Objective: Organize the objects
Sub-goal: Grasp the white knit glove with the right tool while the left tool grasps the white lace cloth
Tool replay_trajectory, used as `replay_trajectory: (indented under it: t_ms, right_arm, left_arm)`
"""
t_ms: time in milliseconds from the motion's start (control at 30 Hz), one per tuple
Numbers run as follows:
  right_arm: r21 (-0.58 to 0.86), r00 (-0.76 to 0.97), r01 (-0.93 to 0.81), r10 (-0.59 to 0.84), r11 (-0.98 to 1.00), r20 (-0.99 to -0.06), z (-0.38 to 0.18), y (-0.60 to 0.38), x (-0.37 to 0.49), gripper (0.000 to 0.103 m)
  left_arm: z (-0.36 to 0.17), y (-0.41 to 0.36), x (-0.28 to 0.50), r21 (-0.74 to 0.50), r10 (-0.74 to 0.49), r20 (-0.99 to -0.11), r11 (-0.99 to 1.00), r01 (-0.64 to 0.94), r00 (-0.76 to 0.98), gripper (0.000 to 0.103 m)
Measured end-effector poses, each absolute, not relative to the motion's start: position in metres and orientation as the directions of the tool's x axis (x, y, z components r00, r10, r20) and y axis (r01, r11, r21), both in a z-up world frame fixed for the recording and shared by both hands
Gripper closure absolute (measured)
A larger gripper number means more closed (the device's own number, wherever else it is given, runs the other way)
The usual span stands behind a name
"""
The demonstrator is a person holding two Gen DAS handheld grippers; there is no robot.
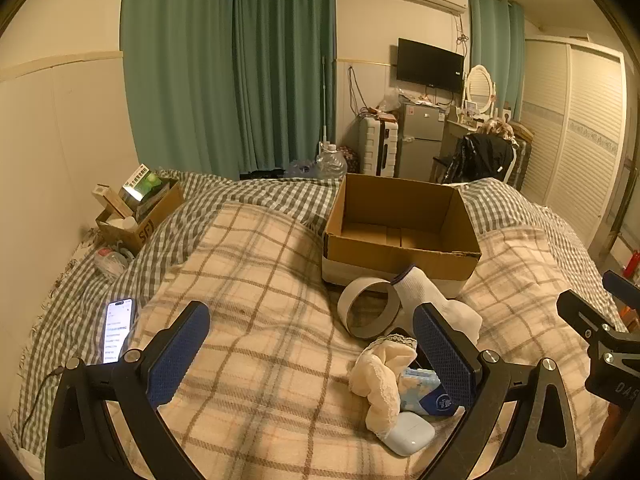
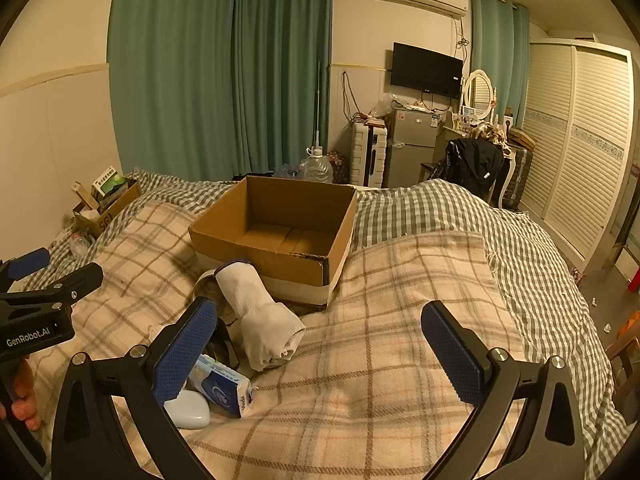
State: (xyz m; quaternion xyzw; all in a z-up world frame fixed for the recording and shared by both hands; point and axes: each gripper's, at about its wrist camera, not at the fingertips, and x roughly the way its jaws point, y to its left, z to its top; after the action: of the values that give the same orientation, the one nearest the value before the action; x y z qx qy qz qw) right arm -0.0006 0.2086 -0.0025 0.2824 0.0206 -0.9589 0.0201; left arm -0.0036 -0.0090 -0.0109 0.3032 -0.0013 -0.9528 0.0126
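An open, empty cardboard box [image 1: 400, 236] [image 2: 280, 236] stands on the plaid blanket. In front of it lies a small pile: a tape roll [image 1: 368, 308], a white sock [image 1: 436, 300] [image 2: 260, 312], a cream scrunchie [image 1: 380, 380], a blue tissue pack [image 1: 424, 396] [image 2: 222, 386] and a pale blue earbud case [image 1: 408, 434] [image 2: 188, 408]. My left gripper [image 1: 312, 344] is open and empty, its right finger beside the pile. My right gripper [image 2: 320, 344] is open and empty over bare blanket, right of the pile.
A lit phone [image 1: 118, 330] lies on the bed at left. A smaller carton [image 1: 140, 216] full of items sits at the bed's far left corner. Beyond the bed are a water jug [image 2: 316, 168], suitcase, fridge, chair and wardrobe.
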Motion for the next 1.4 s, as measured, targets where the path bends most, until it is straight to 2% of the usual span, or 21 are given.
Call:
replay_trajectory:
  t_ms: [433, 667, 900, 1000, 1133, 1200, 1267, 1300, 1333, 1367, 1400]
  right_arm:
    - [0.01, -0.829, 0.06, -0.055, -0.998, -0.556, -0.001, 0.219, 0.001, 0.0]
    - [0.004, -0.826, 0.084, -0.072, -0.996, -0.559, 0.003, 0.224, -0.002, 0.0]
    - [-0.031, -0.787, 0.166, -0.113, -0.986, -0.607, -0.003, 0.223, -0.032, 0.0]
    - [-0.029, -0.761, 0.189, -0.128, -0.982, -0.637, -0.012, 0.224, -0.045, 0.001]
    - [-0.016, -0.707, 0.23, -0.156, -0.973, -0.69, -0.033, 0.218, -0.065, 0.003]
    - [-0.01, -0.676, 0.243, -0.162, -0.97, -0.719, -0.045, 0.213, -0.08, 0.005]
    - [0.012, -0.64, 0.257, -0.18, -0.966, -0.747, -0.057, 0.208, -0.094, 0.01]
    - [0.03, -0.617, 0.268, -0.195, -0.963, -0.762, -0.063, 0.205, -0.1, 0.01]
    - [0.045, -0.593, 0.282, -0.212, -0.958, -0.777, -0.07, 0.2, -0.107, 0.012]
    - [0.054, -0.57, 0.293, -0.22, -0.955, -0.792, -0.077, 0.196, -0.111, 0.015]
    - [0.054, -0.546, 0.305, -0.221, -0.951, -0.808, -0.084, 0.19, -0.117, 0.016]
  left_arm:
    - [-0.017, -0.006, -0.007, 0.017, -0.025, -0.605, -1.0, 0.019, -0.796, 0.0]
    - [-0.028, 0.003, -0.014, 0.061, -0.037, -0.641, -0.998, -0.002, -0.767, 0.0]
    - [-0.071, 0.009, -0.038, 0.035, -0.011, -0.751, -0.999, -0.024, -0.66, 0.0]
    - [-0.101, 0.014, -0.051, 0.083, -0.072, -0.802, -0.996, 0.009, -0.593, 0.002]
    - [-0.119, 0.015, -0.06, 0.037, -0.02, -0.841, -0.999, -0.02, -0.541, 0.018]
    - [-0.122, 0.019, -0.061, 0.02, 0.013, -0.844, -0.998, -0.056, -0.536, 0.035]
    - [-0.124, 0.022, -0.06, -0.015, 0.072, -0.851, -0.993, -0.114, -0.519, 0.058]
    - [-0.123, 0.025, -0.059, -0.026, 0.088, -0.854, -0.992, -0.127, -0.513, 0.065]
    - [-0.124, 0.026, -0.058, -0.044, 0.111, -0.856, -0.989, -0.143, -0.505, 0.08]
    - [-0.125, 0.026, -0.057, -0.062, 0.13, -0.857, -0.987, -0.151, -0.499, 0.089]
    - [-0.123, 0.026, -0.057, -0.067, 0.134, -0.856, -0.986, -0.15, -0.499, 0.089]
